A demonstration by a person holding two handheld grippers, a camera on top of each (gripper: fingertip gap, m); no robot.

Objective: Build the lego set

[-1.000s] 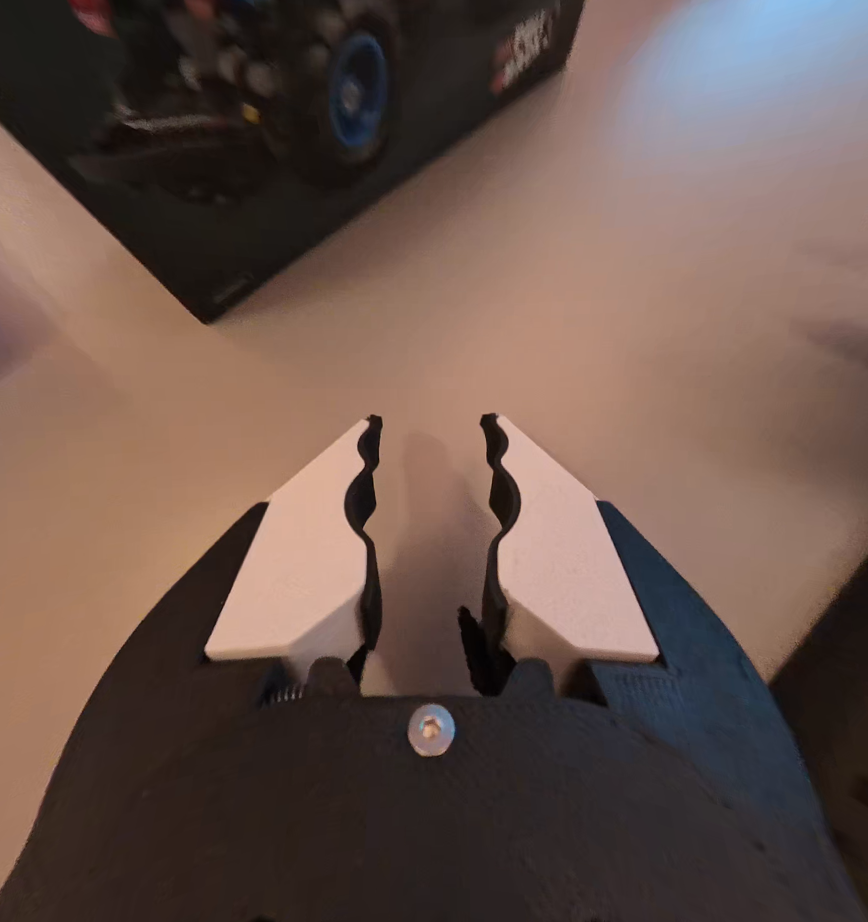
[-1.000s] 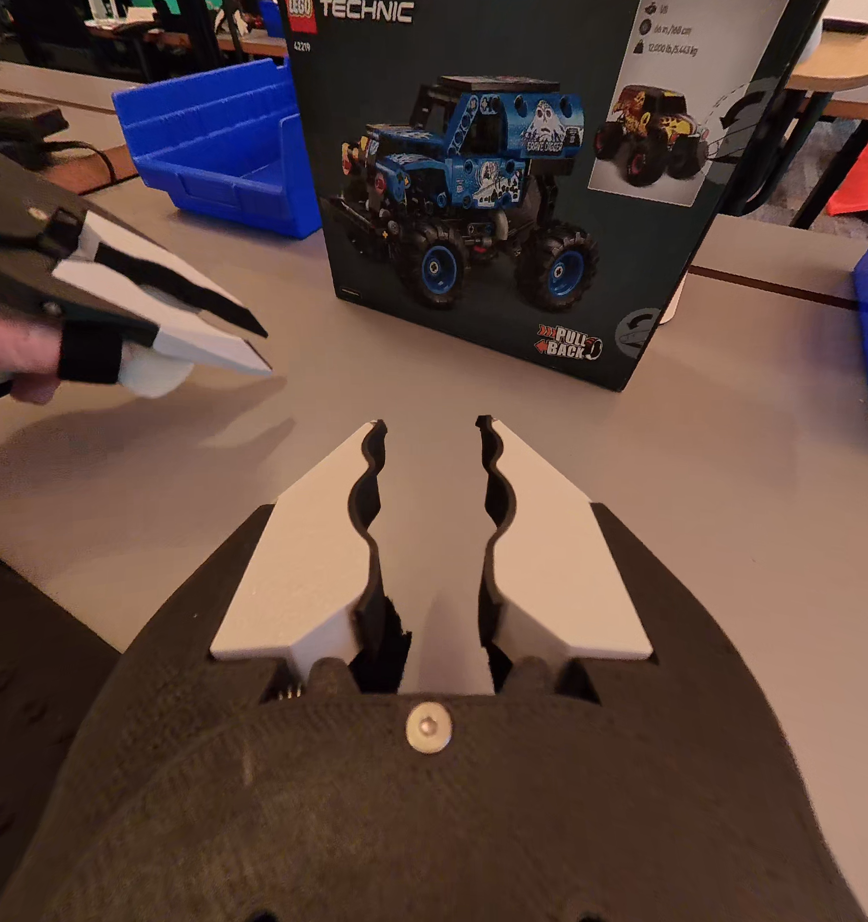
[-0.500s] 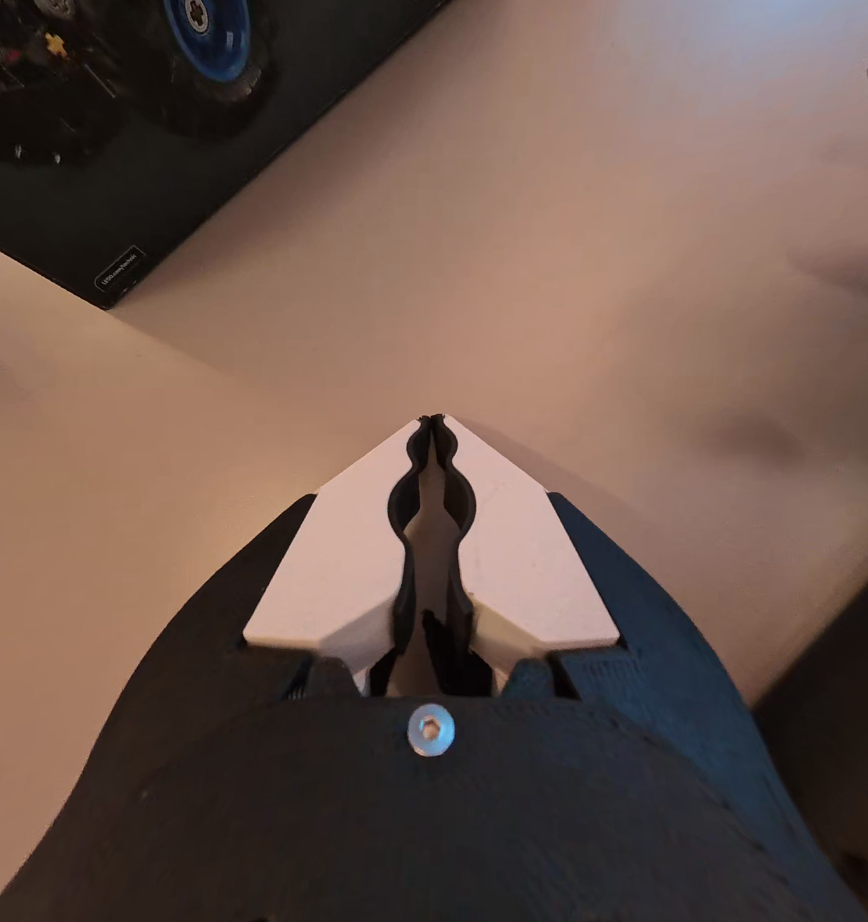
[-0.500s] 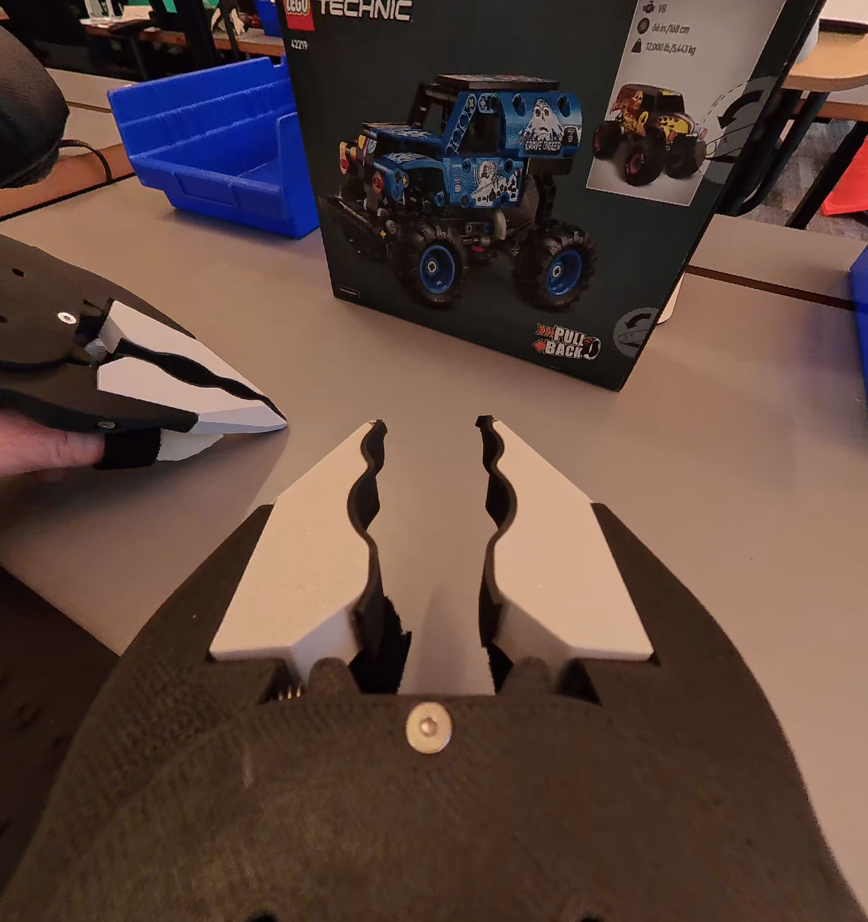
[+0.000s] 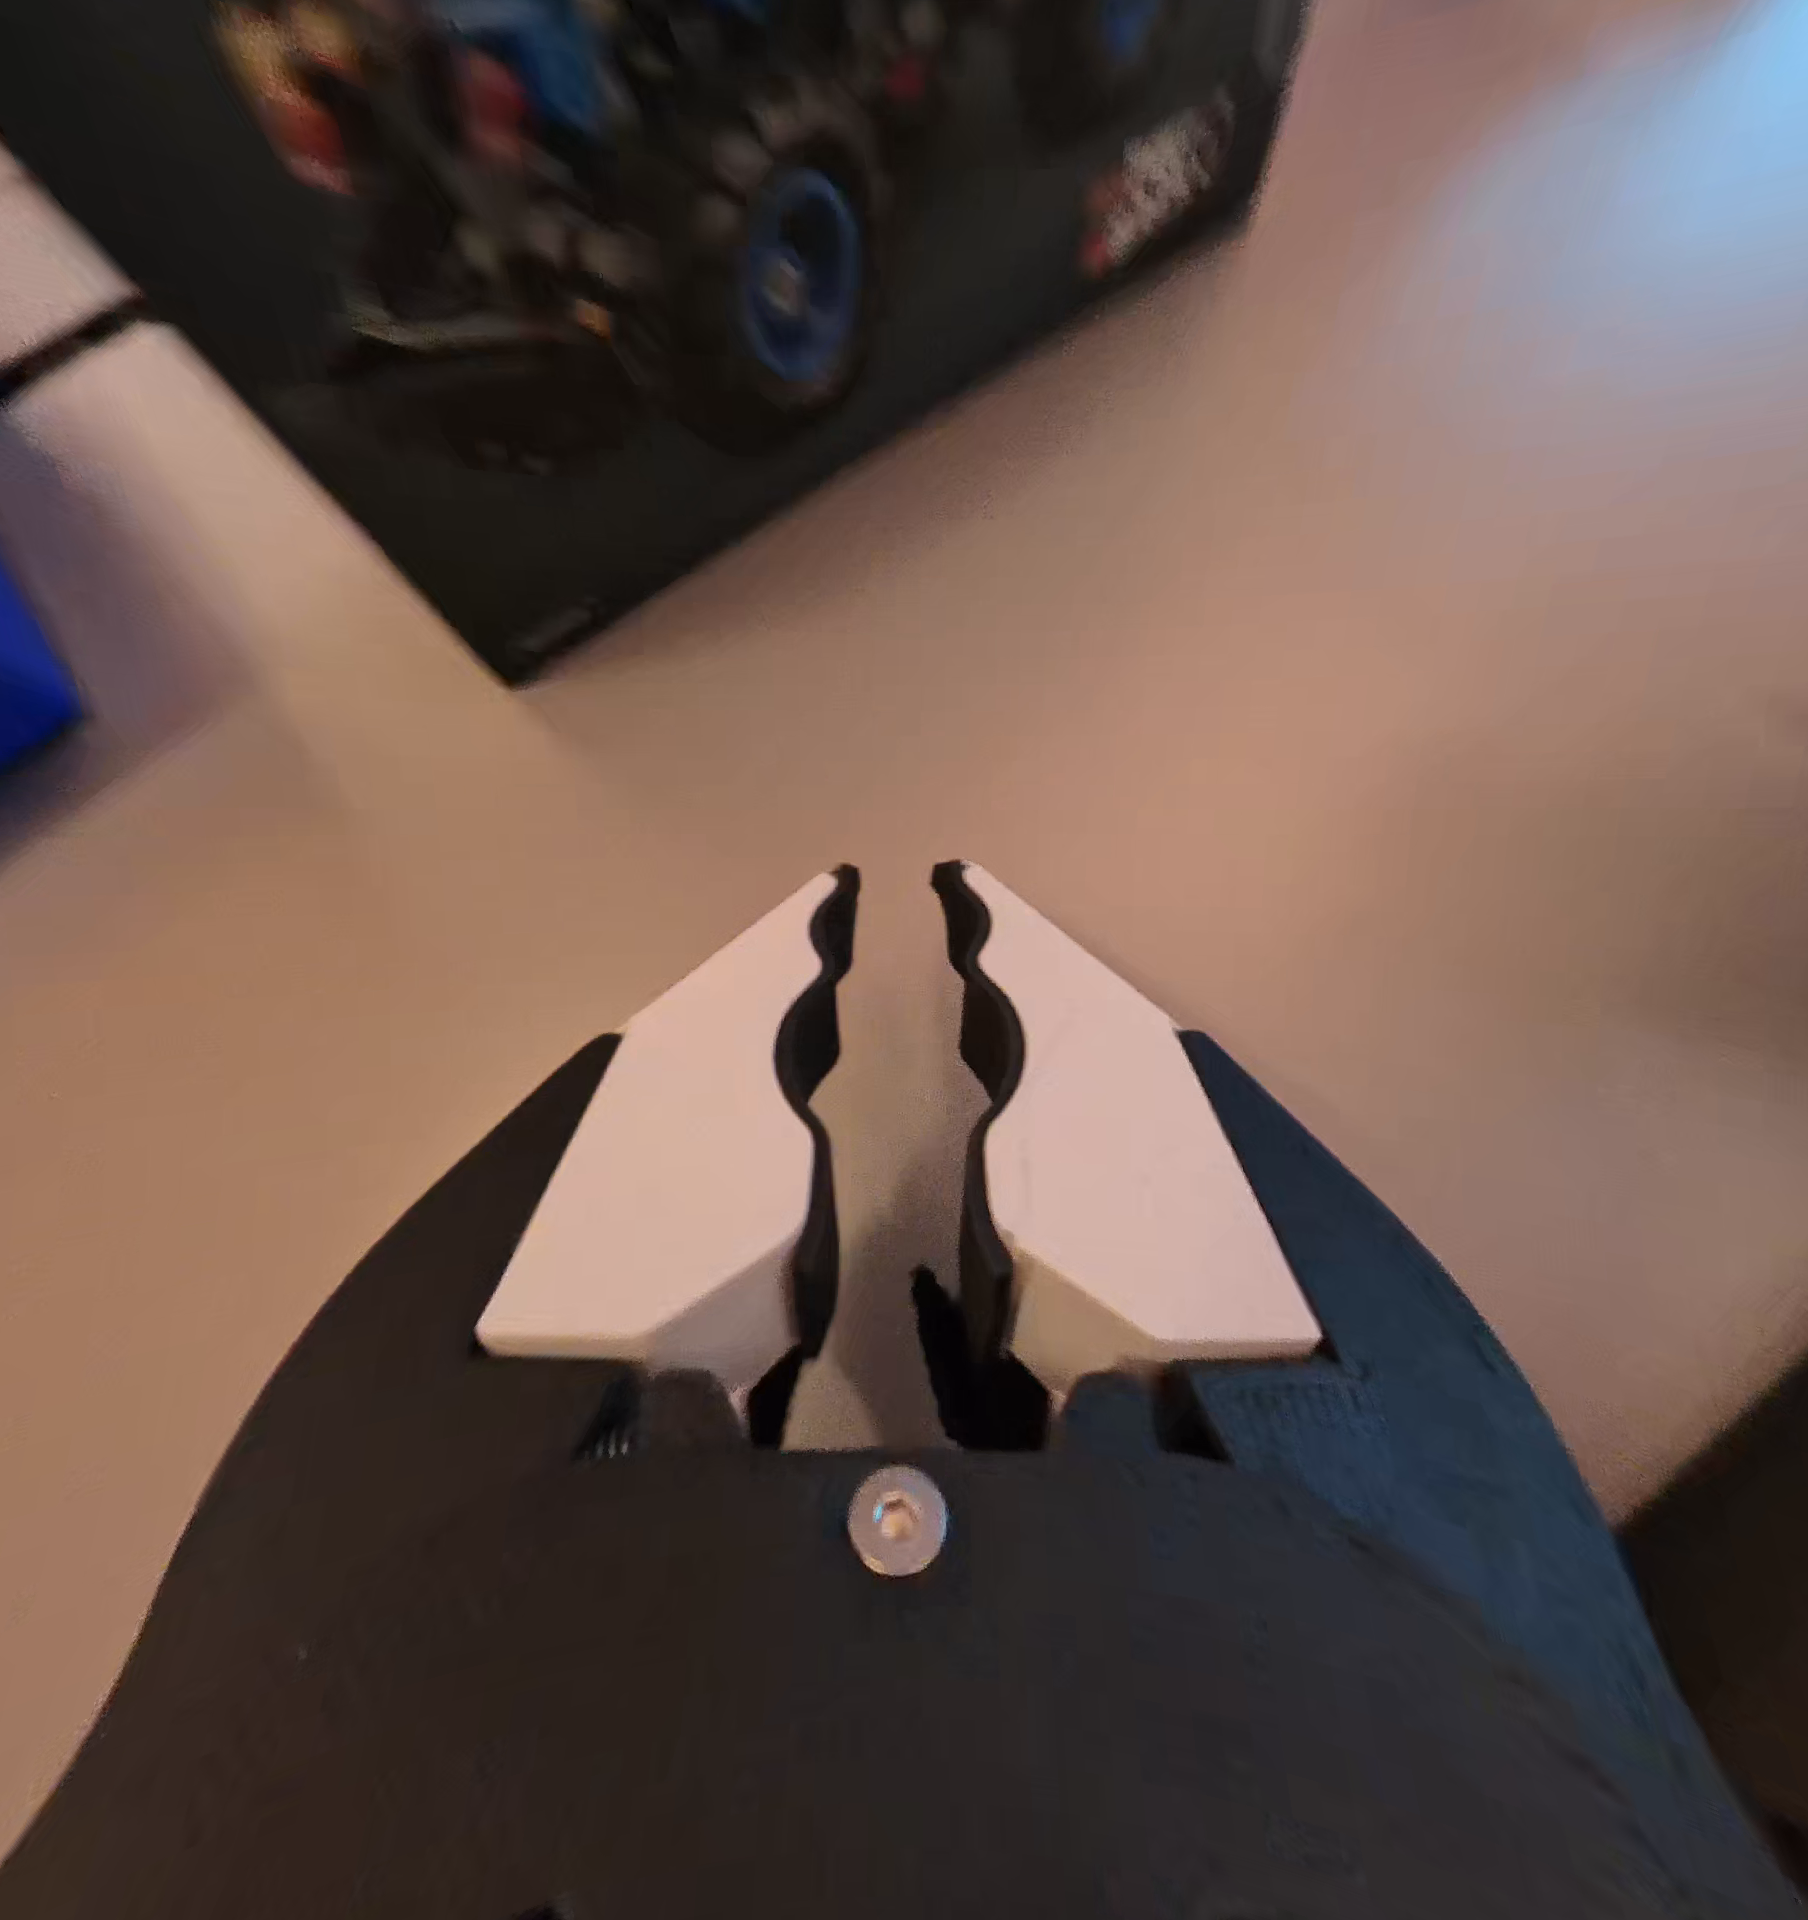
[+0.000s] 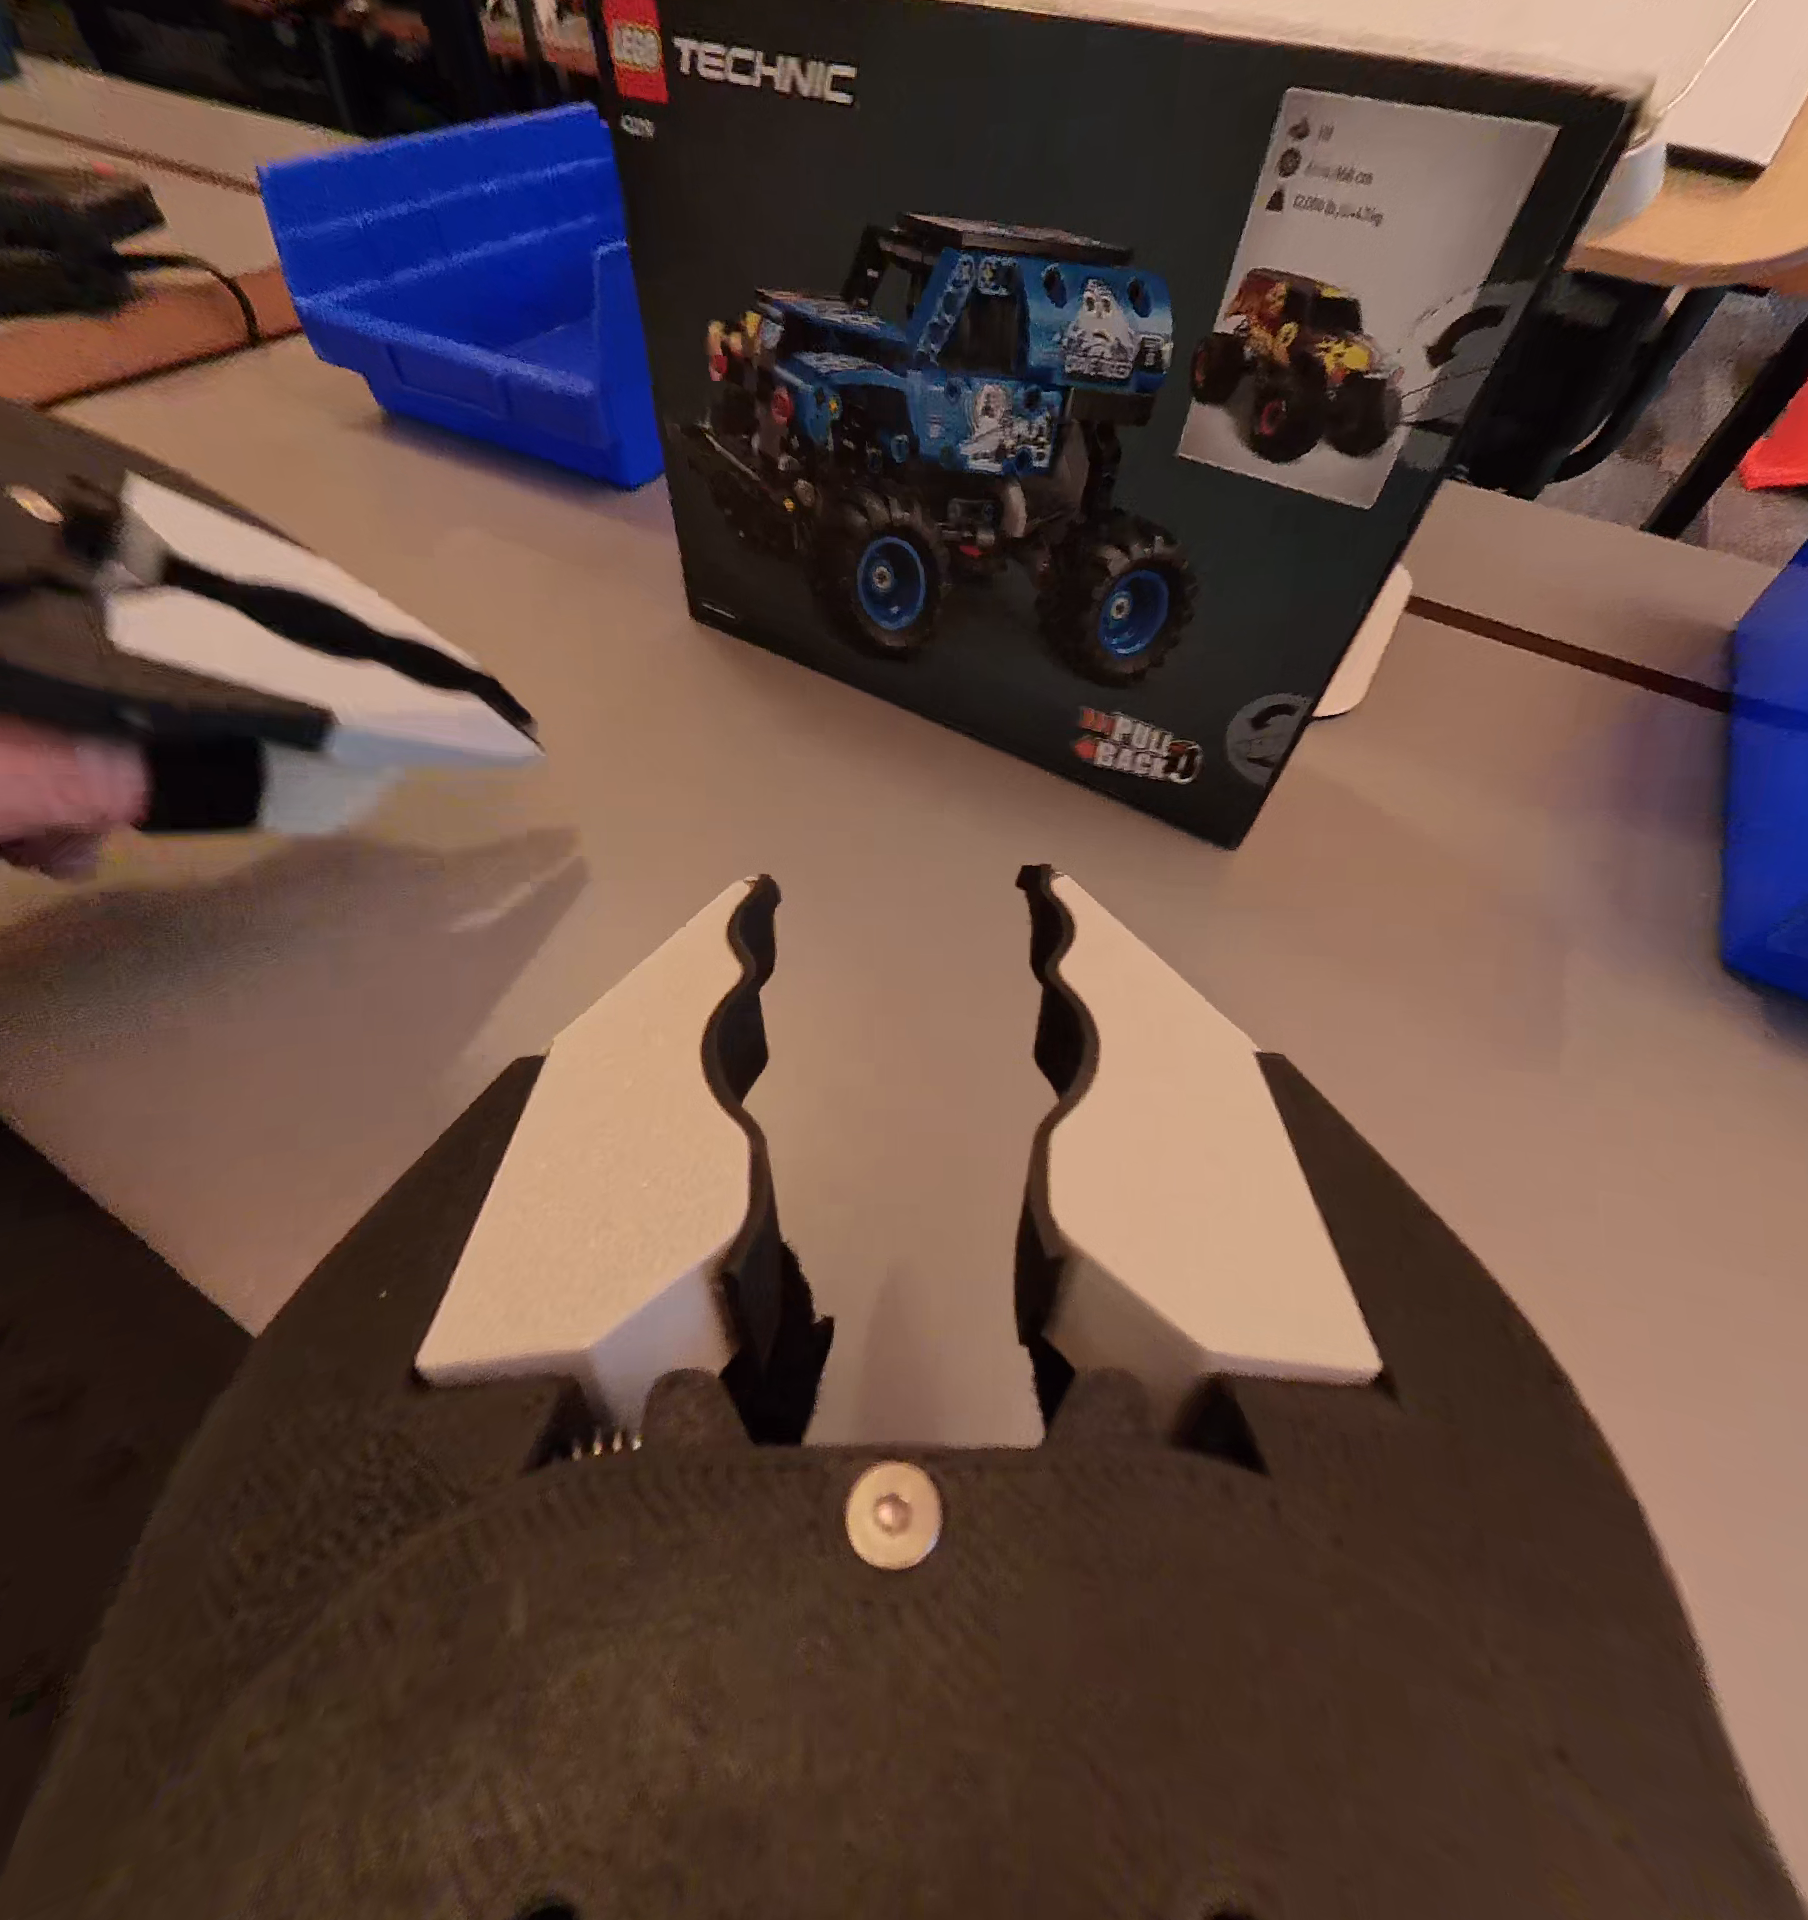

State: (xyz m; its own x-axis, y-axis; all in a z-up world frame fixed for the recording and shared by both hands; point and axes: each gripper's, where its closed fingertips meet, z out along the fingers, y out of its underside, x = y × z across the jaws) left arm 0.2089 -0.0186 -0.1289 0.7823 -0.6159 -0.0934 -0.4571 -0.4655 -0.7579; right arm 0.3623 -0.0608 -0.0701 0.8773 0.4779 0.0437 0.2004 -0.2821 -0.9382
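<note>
In the right wrist view the lego box [image 6: 1087,416] stands upright on the bench [image 6: 1399,987] at upper centre, one bin [image 6: 464,301] behind its left edge, another bin [image 6: 1804,831] at far right.

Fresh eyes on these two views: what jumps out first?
The dark lego box, standing upright on the grey table with a blue monster truck pictured on its front, dominates the right wrist view. The right gripper points at it, open and empty. The left gripper comes in from the left, fingers slightly parted, with a blue bin behind.
</note>
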